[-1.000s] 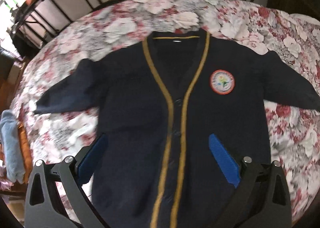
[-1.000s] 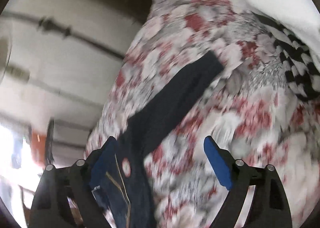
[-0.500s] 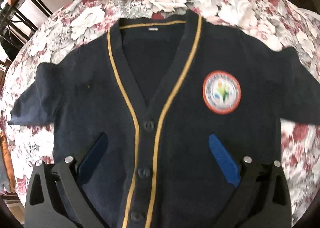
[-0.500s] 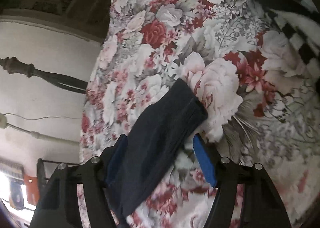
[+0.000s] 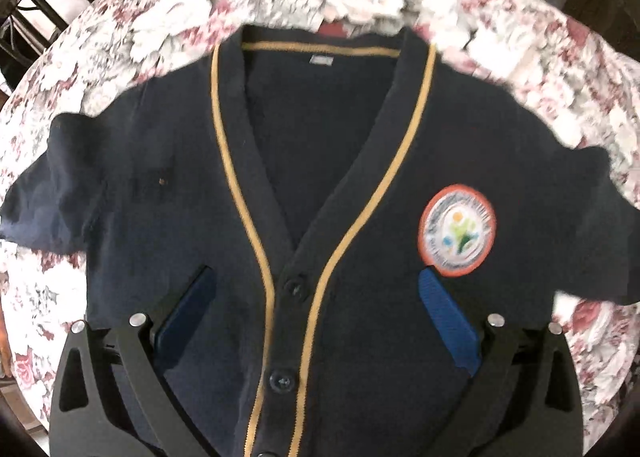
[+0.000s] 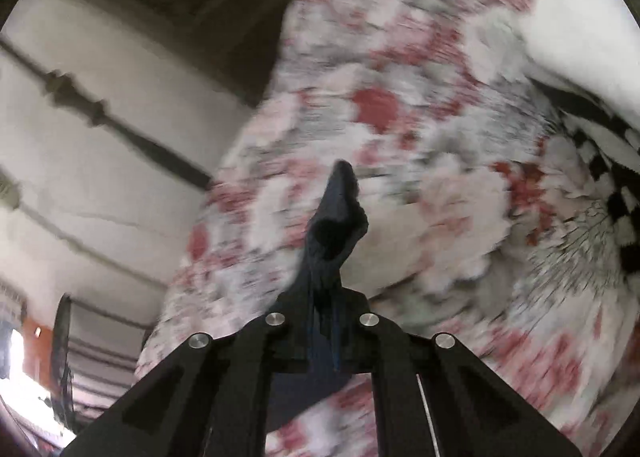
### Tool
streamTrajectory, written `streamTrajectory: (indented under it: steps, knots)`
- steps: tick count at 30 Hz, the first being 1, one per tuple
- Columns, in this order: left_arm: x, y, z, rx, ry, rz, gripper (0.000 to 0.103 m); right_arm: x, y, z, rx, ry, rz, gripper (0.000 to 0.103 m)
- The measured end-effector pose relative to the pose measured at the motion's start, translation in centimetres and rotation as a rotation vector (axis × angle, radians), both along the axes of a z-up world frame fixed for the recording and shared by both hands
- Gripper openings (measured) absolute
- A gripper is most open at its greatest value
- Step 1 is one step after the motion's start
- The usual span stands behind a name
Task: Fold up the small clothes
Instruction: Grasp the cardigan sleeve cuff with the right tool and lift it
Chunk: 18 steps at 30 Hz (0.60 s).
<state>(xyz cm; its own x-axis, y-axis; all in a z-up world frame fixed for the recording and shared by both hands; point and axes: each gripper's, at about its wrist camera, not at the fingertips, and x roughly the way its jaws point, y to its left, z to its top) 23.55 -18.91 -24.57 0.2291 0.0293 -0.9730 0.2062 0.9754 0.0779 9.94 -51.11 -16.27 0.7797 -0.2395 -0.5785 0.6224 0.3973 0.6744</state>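
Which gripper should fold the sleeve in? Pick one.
Right. The right gripper is shut on the sleeve, lifted off the bedspread. The left gripper is open over the cardigan chest, holding nothing.

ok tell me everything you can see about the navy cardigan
The navy cardigan lies front-up, spread on the floral bedspread. It looks knitted, with mustard piping along the V-neck and placket, dark buttons done up, and a round orange-rimmed badge on the chest. The left gripper hovers open above it; the right gripper pinches one sleeve cuff.
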Motion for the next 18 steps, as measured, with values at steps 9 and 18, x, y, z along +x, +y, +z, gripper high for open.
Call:
streamTrajectory:
  steps: [9, 18]
  knots:
    - [3.9, -1.2, 3.3, -0.135, 0.008, -0.047, 0.099, 6.0, 10.5, 5.7, -0.145, -0.043, 0.215, 0.007]
    - [6.9, 1.5, 4.7, -0.181, 0.011, -0.001, 0.099, 12.0, 20.2, 6.5, -0.083, -0.083, 0.382, 0.007]
